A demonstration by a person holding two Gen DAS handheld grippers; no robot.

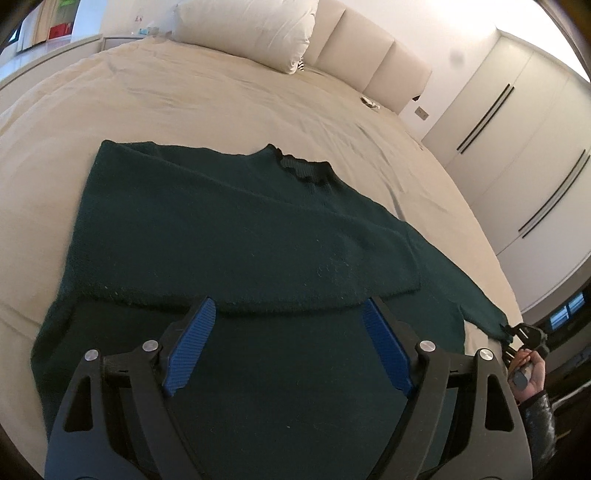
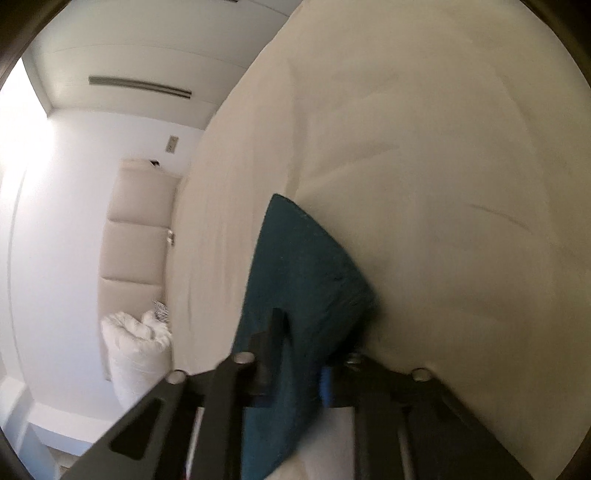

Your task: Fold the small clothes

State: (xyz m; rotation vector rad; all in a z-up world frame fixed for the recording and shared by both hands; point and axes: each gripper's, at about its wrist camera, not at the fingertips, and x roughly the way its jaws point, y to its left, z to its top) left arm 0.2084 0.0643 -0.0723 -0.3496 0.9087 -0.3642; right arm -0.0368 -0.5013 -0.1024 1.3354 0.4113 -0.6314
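Sweater [image 1: 229, 229] flat on bed [image 1: 221, 103] | left gripper [image 1: 286, 343] apart, empty | right gripper [image 2: 295, 369] clamped on sleeve, blurred

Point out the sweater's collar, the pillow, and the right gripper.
sweater's collar [image 1: 303, 168], left wrist view, on the ribbed neckband.
pillow [image 1: 247, 29], left wrist view, on its front face.
right gripper [image 1: 511, 329], left wrist view, at the fingertips pinching the sleeve end.

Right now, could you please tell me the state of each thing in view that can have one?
Sweater: flat on the bed, one side folded over, other sleeve stretched out.
Left gripper: open, empty, above the sweater.
Right gripper: shut on the sleeve end.
Pillow: at the headboard.
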